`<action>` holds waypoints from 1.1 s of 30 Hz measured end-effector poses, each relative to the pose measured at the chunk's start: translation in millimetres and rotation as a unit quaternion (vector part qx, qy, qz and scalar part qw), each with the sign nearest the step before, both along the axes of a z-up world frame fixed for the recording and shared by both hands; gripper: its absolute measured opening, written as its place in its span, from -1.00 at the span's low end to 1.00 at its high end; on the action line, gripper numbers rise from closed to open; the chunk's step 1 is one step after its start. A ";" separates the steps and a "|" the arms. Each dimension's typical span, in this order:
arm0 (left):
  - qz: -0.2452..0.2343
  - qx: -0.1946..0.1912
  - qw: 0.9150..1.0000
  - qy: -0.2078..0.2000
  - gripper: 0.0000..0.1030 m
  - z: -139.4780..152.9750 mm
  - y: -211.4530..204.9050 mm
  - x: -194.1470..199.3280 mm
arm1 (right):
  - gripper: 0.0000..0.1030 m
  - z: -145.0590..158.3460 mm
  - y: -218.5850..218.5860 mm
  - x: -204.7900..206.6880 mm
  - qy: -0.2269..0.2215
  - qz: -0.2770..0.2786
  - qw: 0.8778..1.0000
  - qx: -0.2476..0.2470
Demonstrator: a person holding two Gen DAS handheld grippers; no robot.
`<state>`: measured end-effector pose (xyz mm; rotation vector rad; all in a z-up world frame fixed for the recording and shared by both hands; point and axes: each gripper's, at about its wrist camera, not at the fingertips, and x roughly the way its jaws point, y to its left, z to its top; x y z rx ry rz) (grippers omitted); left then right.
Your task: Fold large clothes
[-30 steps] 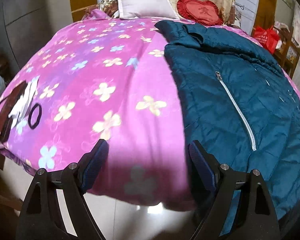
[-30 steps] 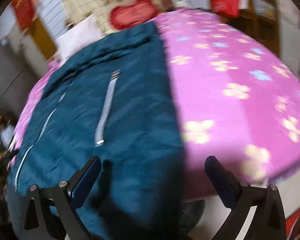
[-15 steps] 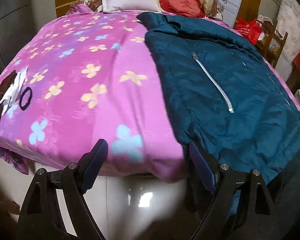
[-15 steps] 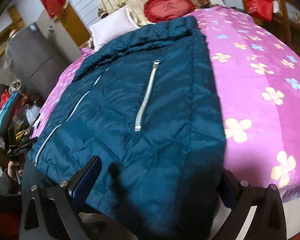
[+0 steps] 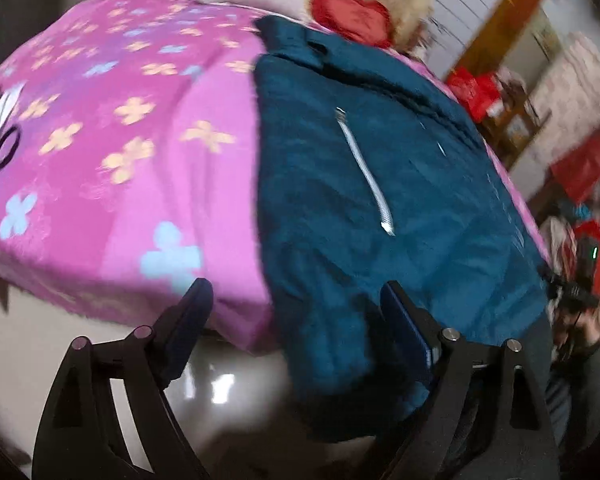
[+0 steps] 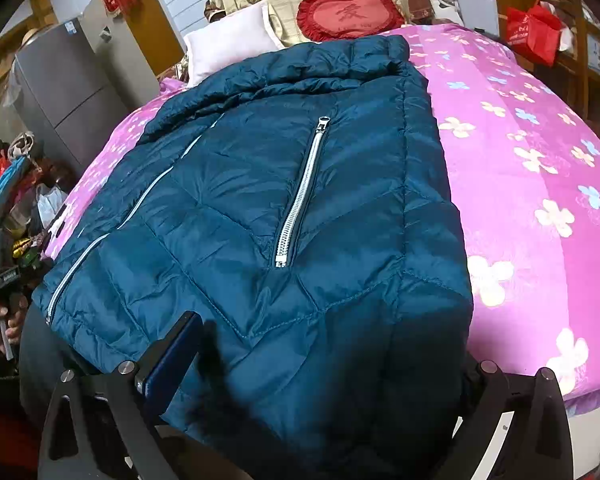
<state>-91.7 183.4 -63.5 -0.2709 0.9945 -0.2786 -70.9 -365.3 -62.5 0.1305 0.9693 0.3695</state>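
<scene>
Dark teal quilted puffer jacket (image 6: 284, 208), glossy, stitched in diamond panels, spread flat on bed under pink floral bedspread (image 6: 540, 168); hem draped over near edge. Silver pocket zipper (image 6: 300, 196) slanting across front; long front zipper (image 6: 112, 232) nearer jacket's other side. Puffy collar bunched at far end. White square pillow (image 6: 228, 40) and red frilled heart-shaped cushion (image 6: 350, 14) at headboard. Left gripper (image 5: 296, 320): fingers spread wide, straddling jacket's side edge, nothing pinched. Right gripper (image 6: 332, 364): left finger on hem, right finger hidden behind fabric; grip cannot be told.
</scene>
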 end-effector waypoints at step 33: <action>-0.029 -0.064 0.997 0.002 -0.62 -5.3 -26.6 37.9 | 0.05 0.4 -12.1 4.4 0.006 0.003 0.998 0.063</action>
